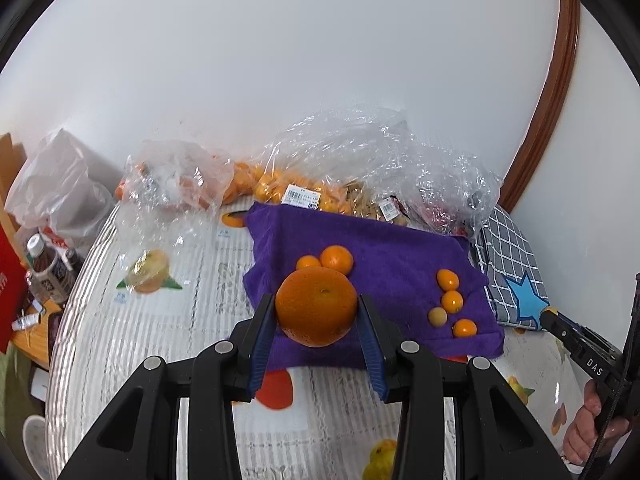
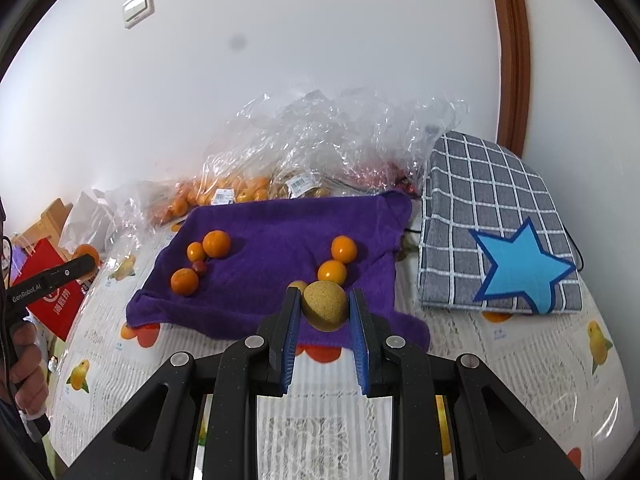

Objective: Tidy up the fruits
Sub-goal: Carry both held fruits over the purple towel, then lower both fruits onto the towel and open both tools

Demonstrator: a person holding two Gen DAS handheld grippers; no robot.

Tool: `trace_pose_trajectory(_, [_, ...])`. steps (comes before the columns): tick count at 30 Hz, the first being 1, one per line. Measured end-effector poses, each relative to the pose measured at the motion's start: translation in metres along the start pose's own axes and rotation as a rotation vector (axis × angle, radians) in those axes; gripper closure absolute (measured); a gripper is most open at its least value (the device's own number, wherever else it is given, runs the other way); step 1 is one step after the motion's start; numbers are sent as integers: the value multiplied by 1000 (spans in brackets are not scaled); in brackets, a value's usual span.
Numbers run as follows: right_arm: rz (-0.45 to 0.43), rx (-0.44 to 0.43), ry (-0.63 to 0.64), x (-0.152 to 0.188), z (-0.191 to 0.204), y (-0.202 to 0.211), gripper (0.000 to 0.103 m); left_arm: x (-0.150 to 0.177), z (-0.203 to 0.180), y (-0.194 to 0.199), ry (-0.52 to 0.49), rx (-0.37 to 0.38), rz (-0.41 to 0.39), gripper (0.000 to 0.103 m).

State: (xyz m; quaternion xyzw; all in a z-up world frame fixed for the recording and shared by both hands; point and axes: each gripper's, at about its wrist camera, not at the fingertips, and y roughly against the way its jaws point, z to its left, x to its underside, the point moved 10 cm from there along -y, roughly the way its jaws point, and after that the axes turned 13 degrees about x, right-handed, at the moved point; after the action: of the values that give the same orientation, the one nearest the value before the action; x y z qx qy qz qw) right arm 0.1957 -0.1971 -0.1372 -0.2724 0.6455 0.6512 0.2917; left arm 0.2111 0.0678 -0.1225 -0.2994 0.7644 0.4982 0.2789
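My left gripper point(image 1: 317, 312) is shut on a large orange point(image 1: 316, 306), held above the front left of the purple towel point(image 1: 380, 248). Two small mandarins point(image 1: 337, 259) lie on the towel just behind it. My right gripper point(image 2: 325, 308) is shut on a tan round fruit point(image 2: 324, 305) above the towel's point(image 2: 272, 232) front edge. Kumquats point(image 2: 343, 249) lie just beyond it, and a cluster of mandarins point(image 2: 216, 243) with a small red fruit point(image 2: 199, 267) lies on the towel's left. The right gripper's tip point(image 1: 549, 314) also shows in the left wrist view, at the far right.
Clear plastic bags of oranges and other fruit point(image 1: 280, 184) pile against the wall behind the towel. A grey checked cloth with a blue star point(image 2: 500, 232) lies right of the towel. Bottles and a red bag point(image 1: 44, 264) stand off the table's left edge.
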Motion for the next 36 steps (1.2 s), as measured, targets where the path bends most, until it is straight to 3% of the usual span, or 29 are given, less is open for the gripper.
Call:
trace_pose_trajectory(7, [-4, 13, 14, -14, -6, -21, 79, -21, -3, -23, 10, 30, 7, 65])
trace_pose_trajectory(18, [30, -3, 49, -25, -6, -73, 79, -26, -8, -75, 29, 54, 63, 65])
trace_pose_trajectory(25, [52, -39, 102, -29, 22, -106, 79, -20, -8, -115, 33, 64, 134, 65])
trace_pose_trajectory(36, [88, -86, 200, -25, 72, -146, 79, -15, 6, -138, 33, 66, 180, 65])
